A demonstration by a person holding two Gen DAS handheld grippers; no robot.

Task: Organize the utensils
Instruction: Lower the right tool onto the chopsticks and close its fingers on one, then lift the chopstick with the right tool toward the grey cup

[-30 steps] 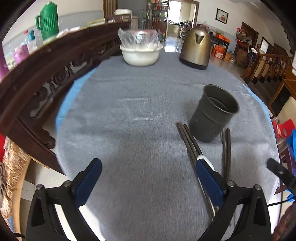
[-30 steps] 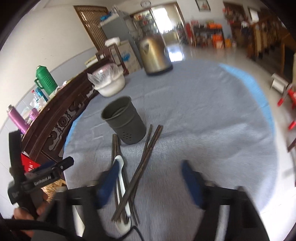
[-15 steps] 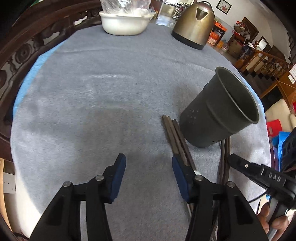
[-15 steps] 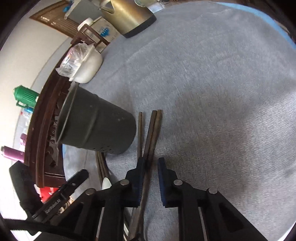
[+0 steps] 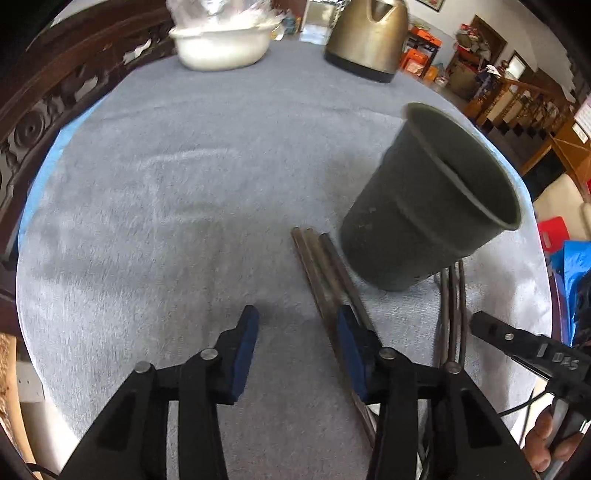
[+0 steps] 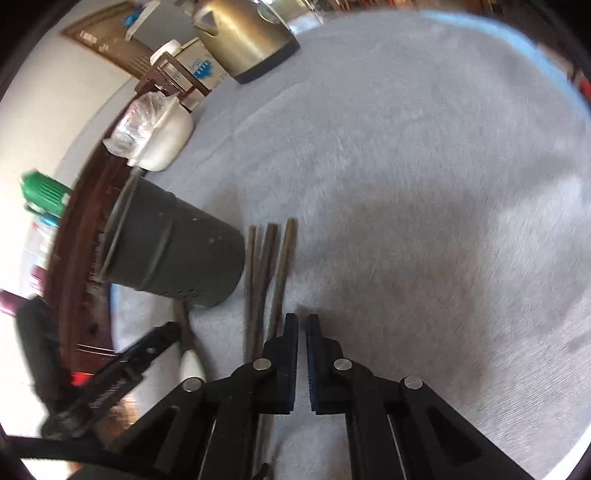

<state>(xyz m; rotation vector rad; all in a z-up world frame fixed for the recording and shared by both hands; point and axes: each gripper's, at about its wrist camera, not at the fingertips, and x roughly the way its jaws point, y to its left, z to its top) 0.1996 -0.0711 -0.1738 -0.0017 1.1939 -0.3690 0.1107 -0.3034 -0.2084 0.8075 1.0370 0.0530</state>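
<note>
A dark metal utensil cup point(image 5: 424, 206) point(image 6: 173, 251) stands on the grey tablecloth point(image 5: 184, 184). One bundle of brown chopsticks point(image 5: 321, 266) lies to its left. My left gripper point(image 5: 297, 332) hovers low over the bundle's near part, jaws closing, only bare cloth between the pads. The bundle runs under the right finger point(image 5: 351, 350). More chopsticks point(image 5: 450, 295) point(image 6: 266, 266) lie on the cup's other side. My right gripper point(image 6: 301, 332) is shut just right of them, nothing visible between its pads. A white-handled utensil point(image 6: 190, 363) lies by the first bundle.
A brass-coloured kettle point(image 5: 369, 37) point(image 6: 243, 33) and a white bowl covered in plastic film point(image 5: 221, 44) point(image 6: 162, 136) stand at the table's far side. A carved dark wooden chair back point(image 5: 55, 96) borders the left edge. A green flask point(image 6: 40, 188) stands beyond it.
Both grippers have sunk toward the table and come nearer the chopsticks. The left jaws have narrowed from wide to about half. The right jaws have closed from half open to shut.
</note>
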